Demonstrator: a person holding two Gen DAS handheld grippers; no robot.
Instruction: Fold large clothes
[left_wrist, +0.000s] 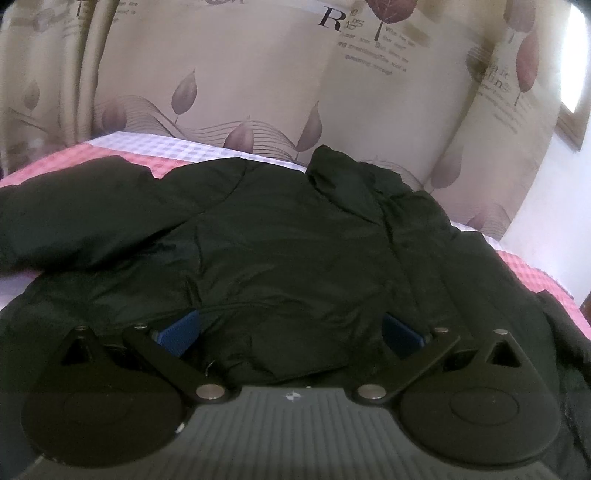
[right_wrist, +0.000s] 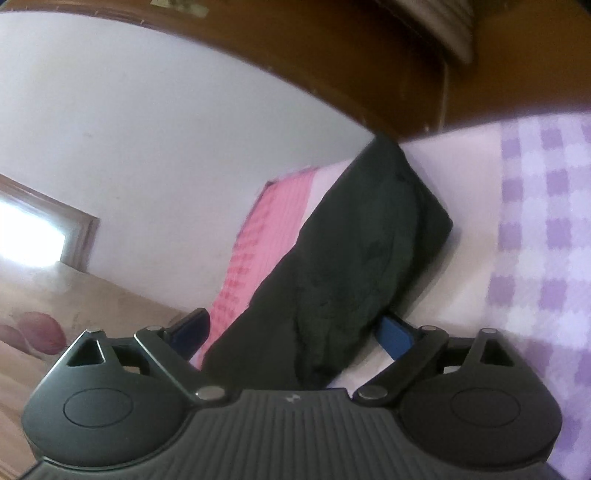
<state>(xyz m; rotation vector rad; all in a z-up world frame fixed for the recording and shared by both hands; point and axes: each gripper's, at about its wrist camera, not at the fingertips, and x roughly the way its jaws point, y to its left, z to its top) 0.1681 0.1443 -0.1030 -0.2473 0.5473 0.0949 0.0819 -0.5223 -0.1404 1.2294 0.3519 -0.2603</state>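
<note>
The left gripper (left_wrist: 290, 332) stands with its two blue pads (left_wrist: 181, 330) spread wide apart, and a bulge of the black padded jacket (left_wrist: 280, 236) fills the gap between them; the pads sit at the near hem, partly sunk into the fabric on either side, but whether they press on the cloth cannot be told, since the jaws look wide and the material hides their tips. From there the jacket spreads away across the bed: its body lies flat and wrinkled, one sleeve (left_wrist: 66, 206) reaches out to the left, and the raised collar (left_wrist: 332, 166) stands up at the far right. Under it lies a checked bedsheet (left_wrist: 122, 151), pink beside the sleeve and pale lilac farther off. Behind the bed hangs a beige curtain (left_wrist: 258, 81) printed with leaves and lettering, and a white wall (left_wrist: 543, 206) shows at the far right. The right gripper (right_wrist: 293, 332) is also spread wide, its blue pads (right_wrist: 395, 334) set on each side of a fold of the jacket (right_wrist: 362, 258), a sleeve or side panel that runs away from the jaws as a dark strip; again no firm grip can be made out. This view is tilted, with the pink sheet (right_wrist: 255, 240) to the left of the strip, lilac checks (right_wrist: 546, 240) to the right, a brown wooden headboard (right_wrist: 332, 48) beyond, and a bright window (right_wrist: 29, 236) at the far left
</note>
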